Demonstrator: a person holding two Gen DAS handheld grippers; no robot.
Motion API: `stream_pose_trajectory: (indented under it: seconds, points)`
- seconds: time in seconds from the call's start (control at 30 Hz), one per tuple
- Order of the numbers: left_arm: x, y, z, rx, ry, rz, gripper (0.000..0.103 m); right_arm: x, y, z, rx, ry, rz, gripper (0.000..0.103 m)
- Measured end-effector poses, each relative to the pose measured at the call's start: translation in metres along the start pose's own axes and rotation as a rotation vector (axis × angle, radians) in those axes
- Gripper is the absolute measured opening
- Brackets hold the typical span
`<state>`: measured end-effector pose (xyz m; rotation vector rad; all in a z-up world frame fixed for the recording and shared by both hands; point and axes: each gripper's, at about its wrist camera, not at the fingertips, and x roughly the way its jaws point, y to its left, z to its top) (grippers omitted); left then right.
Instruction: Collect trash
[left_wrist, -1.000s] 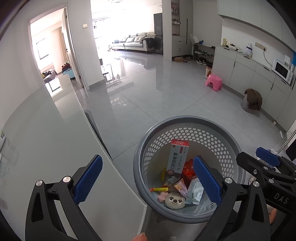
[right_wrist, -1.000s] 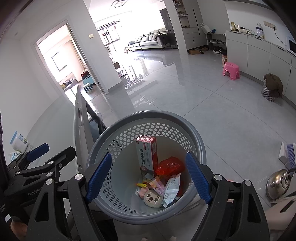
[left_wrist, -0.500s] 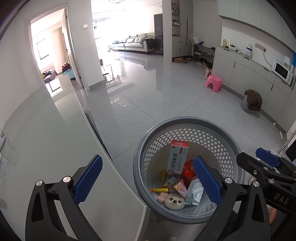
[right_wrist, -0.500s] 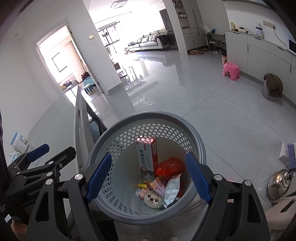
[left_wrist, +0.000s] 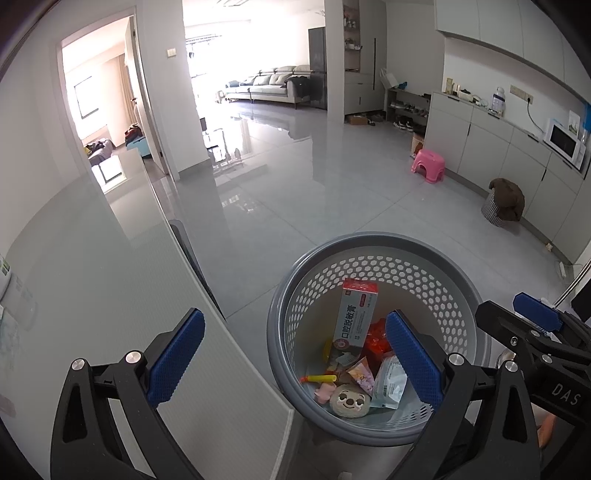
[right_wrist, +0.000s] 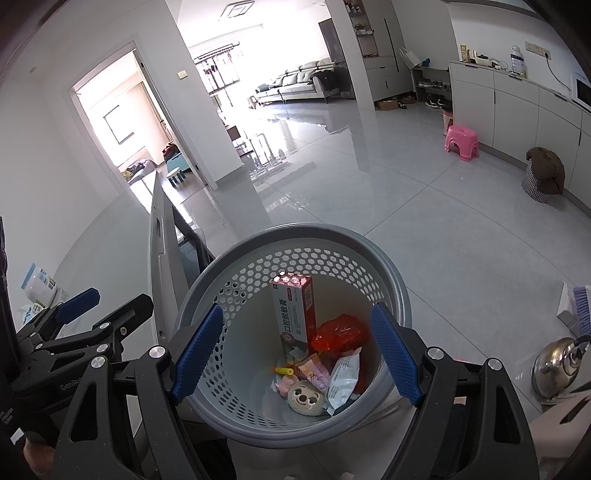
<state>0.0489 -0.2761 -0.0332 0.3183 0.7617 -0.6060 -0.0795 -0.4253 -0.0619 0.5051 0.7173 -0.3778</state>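
Note:
A grey perforated waste basket (left_wrist: 291, 295) (right_wrist: 388, 266) stands on the floor beside the table. Inside lie a toothpaste box (left_wrist: 356, 317) (right_wrist: 293, 317), a red wrapper (right_wrist: 340, 334), a pale packet (right_wrist: 343, 374), a round sloth-face item (left_wrist: 349, 400) (right_wrist: 304, 397) and a yellow stick (left_wrist: 319, 378). My left gripper (left_wrist: 295, 362) is open and empty, hovering over the basket's left rim and the table edge. My right gripper (right_wrist: 297, 354) is open and empty, straddling the basket from above.
A grey table (left_wrist: 110, 288) lies to the left, with white packets (right_wrist: 38, 286) on it. A kettle (right_wrist: 557, 363) and a brush (right_wrist: 580, 302) sit at the right. A pink stool (left_wrist: 428, 166) and a covered bin (left_wrist: 504, 201) stand by the cabinets.

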Motion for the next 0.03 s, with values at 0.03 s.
stream_pose_trajectory:
  seconds: [0.03]
  points:
    - [-0.0001,-0.0001,0.0003,-0.001,0.0,-0.001,0.097,0.0,0.0001,0.0,0.0,0.0,-0.001,0.079]
